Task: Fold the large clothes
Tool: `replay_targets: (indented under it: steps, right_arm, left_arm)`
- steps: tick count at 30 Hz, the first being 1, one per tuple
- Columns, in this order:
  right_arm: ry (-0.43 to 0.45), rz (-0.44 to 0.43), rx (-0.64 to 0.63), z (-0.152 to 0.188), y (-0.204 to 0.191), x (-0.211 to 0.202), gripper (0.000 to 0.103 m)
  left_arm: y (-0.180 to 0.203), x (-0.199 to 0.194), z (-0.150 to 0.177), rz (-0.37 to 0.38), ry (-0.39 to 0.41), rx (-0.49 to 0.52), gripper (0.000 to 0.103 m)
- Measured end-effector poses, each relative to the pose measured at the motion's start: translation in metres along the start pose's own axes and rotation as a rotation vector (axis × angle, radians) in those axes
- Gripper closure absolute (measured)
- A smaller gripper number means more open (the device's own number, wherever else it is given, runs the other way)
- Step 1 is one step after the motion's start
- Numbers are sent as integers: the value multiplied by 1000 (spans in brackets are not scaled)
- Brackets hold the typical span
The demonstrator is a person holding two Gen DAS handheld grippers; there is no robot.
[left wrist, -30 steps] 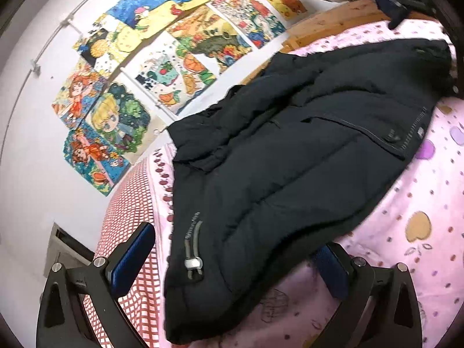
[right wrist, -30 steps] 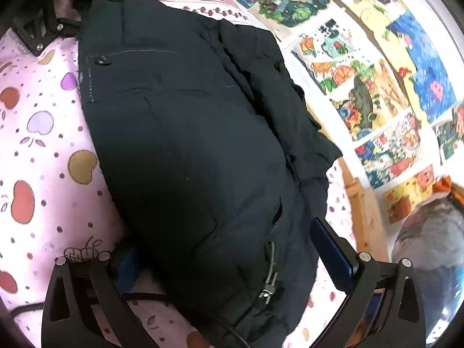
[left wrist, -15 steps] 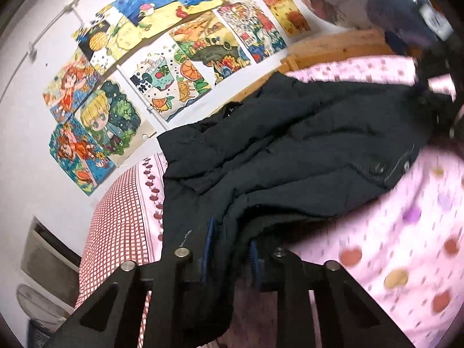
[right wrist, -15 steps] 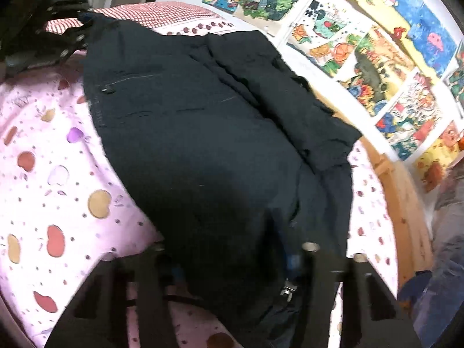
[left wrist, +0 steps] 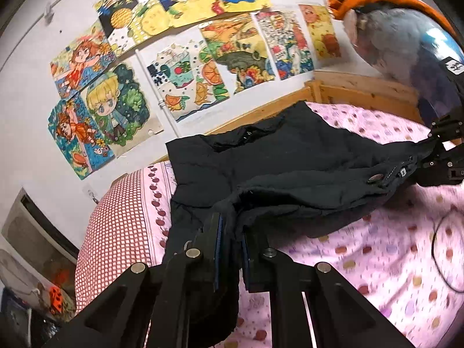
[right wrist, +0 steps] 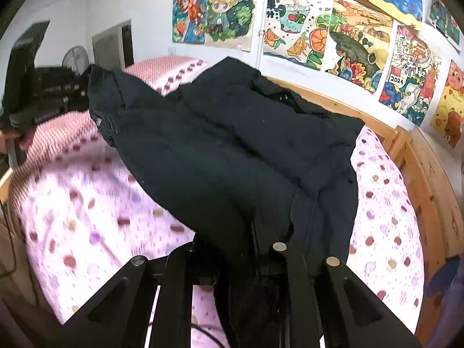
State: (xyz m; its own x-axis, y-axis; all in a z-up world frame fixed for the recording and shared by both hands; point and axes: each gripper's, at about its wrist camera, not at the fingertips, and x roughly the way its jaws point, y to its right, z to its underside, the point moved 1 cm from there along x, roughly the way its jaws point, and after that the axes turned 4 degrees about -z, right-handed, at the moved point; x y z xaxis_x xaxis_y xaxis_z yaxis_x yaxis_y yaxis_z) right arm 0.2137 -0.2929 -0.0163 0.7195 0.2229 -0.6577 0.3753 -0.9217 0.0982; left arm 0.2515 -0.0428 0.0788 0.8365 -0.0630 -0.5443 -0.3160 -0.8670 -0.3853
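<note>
Gripping a bunched fold of the black jacket [left wrist: 293, 168], the left gripper [left wrist: 232, 240] has its two fingers drawn close together, blue pads pressed onto dark fabric on both sides; its jaws have just been closing on that cloth. The right gripper [right wrist: 255, 249] likewise has its jaws just closed, and the jacket's hem runs down between its fingers, so it looks clamped on the cloth, though the dark fabric hides the pads themselves.

In the left wrist view the right gripper [left wrist: 438, 159] shows at the far right edge, holding the opposite corner of the jacket near a snap button [left wrist: 375, 178]. The garment hangs stretched between the two grippers, its near edge raised off the pink dotted bedsheet [left wrist: 377, 255] while its far part rests on the bed toward the wall. A red-and-white checked pillow [left wrist: 116, 220] lies at the left end of the bed, just beside the jacket's edge. A wooden bed frame [right wrist: 417, 156] runs along the wall side. Colourful drawings [left wrist: 185, 43] cover the white wall above. A thin black cable [left wrist: 438, 249] curls over the sheet at the right.
</note>
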Motion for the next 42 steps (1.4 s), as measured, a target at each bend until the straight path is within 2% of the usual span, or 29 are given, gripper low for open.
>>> replay_targets:
  steps: [5, 10, 17, 23, 28, 35, 39, 42]
  right_arm:
    - [25, -27, 43, -40, 27, 1, 90]
    - [25, -81, 136, -79, 71, 13, 90]
    - [1, 24, 56, -147, 108, 46, 90]
    - [16, 70, 35, -213, 148, 109, 90]
    - [33, 115, 50, -231, 167, 160, 91]
    - [21, 269, 2, -250, 172, 228, 92]
    - [11, 343, -52, -263, 167, 258, 92]
    - [2, 366, -78, -261, 165, 276, 92]
  left_arm:
    - [-8, 20, -36, -66, 2, -24, 92]
    - [-12, 50, -73, -97, 76, -53, 93]
    - [-28, 120, -118, -137, 119, -86, 93]
    - [-38, 196, -143, -185, 84, -127, 93]
    - [-38, 255, -157, -195, 65, -138, 93]
    - [-48, 340, -153, -168, 59, -204, 93]
    - [-42, 363, -143, -197, 86, -177, 93]
    - [-49, 373, -139, -151, 75, -220, 93]
